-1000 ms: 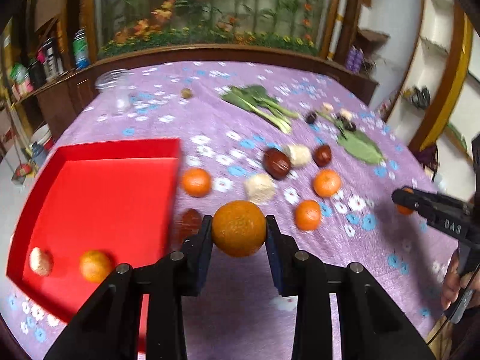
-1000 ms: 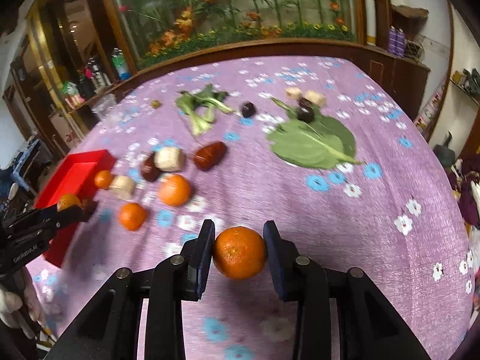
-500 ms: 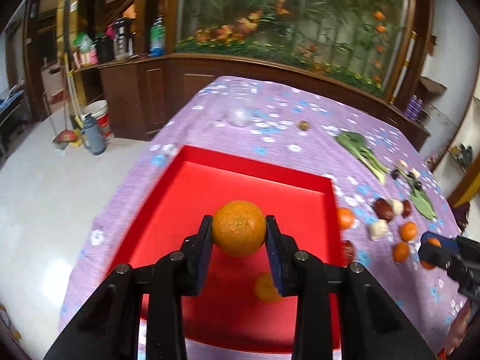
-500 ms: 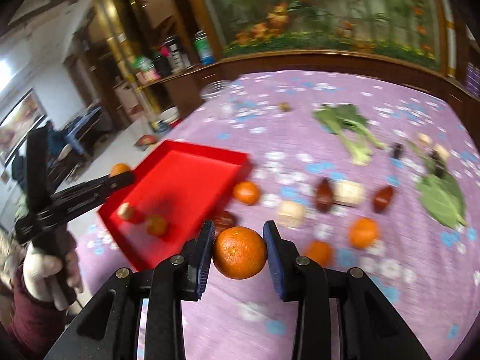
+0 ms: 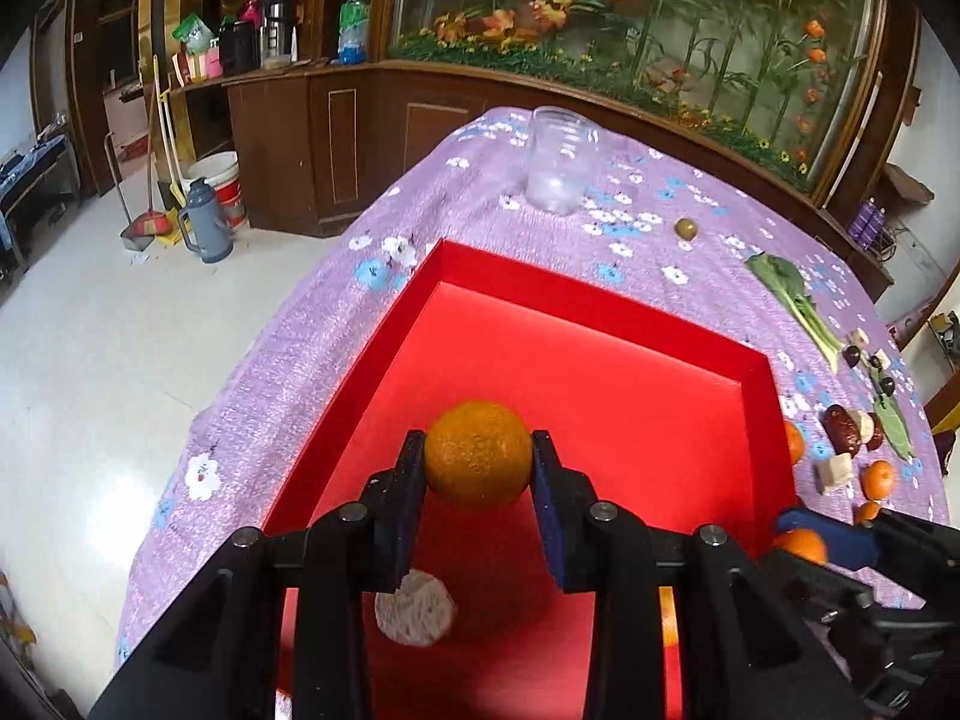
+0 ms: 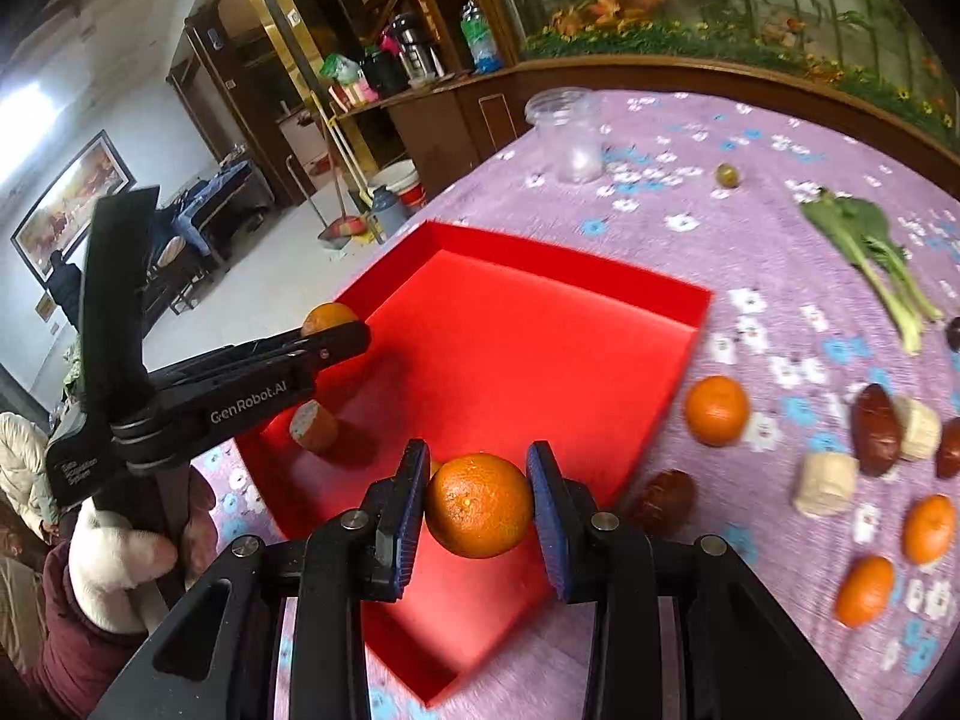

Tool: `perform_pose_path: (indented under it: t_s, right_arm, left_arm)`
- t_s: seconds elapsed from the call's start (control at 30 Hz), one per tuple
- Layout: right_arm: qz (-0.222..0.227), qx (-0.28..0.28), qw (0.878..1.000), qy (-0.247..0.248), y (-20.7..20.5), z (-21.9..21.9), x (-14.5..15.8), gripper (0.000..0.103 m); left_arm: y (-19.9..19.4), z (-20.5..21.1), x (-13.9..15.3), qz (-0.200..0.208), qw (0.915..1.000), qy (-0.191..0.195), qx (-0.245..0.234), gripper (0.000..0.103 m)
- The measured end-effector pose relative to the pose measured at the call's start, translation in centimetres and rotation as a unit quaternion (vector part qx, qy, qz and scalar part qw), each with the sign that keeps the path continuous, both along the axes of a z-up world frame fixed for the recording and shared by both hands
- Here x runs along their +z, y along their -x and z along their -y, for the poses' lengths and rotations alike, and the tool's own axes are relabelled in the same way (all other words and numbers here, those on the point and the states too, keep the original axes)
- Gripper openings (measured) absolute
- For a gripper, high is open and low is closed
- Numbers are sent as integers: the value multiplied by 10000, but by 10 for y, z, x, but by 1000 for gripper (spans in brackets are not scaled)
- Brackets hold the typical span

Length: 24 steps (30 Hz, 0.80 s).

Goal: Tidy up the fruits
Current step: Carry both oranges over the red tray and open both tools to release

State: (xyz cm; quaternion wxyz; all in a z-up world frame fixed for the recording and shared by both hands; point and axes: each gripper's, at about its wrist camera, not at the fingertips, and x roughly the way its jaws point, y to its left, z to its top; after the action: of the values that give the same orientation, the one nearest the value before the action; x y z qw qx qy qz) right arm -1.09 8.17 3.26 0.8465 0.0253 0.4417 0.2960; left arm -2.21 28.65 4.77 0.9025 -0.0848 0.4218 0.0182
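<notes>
Two grippers each hold a mandarin above the red tray: left gripper with jaws clamped on one mandarin, right gripper on another. Dropped from this height, either fruit might roll, possibly striking the pale fruit piece below.

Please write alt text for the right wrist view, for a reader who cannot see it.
The right gripper holds an orange over the near edge of a red tray on a purple flowered tablecloth. At left, the left gripper holds a second orange over the tray.
</notes>
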Motion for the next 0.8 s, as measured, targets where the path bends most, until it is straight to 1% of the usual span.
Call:
perform_pose_path:
  t_s: [0.13,0.27,0.6,0.63,0.67,0.7,0.8]
  right_arm:
    - [-98,28,9999,69,-9,-14,-11,37]
    - [-179,60,9997,133,-16,-23,-20,37]
    - [-172,34,9997,150,-21,-25,-24,39]
    - [-165,50,9998,130,-21,-26,-24,39]
    - [-152,68,9998,99,-19,-26,-23,39]
    - [-128,81,9998,93,-18,-27,-22,41]
    - [49,116,9998,146,-11,-30,-16,52]
  left_arm:
    - [-6,0,-9,-145,9999,-44,67,33]
    - [-7,-1,-13,-191,9997,-106,110,33]
    - [-7,-3,-14,-185,9994,-217,210,34]
    - [-6,-3,-12,-168,9993,-241,224,35]
    - [-5,-3,-10,-138,9993,-269,240,42]
    - [-3,-3,-8,-98,9991,-310,264,50]
    - [5,0,2,83,9982,-497,339,53]
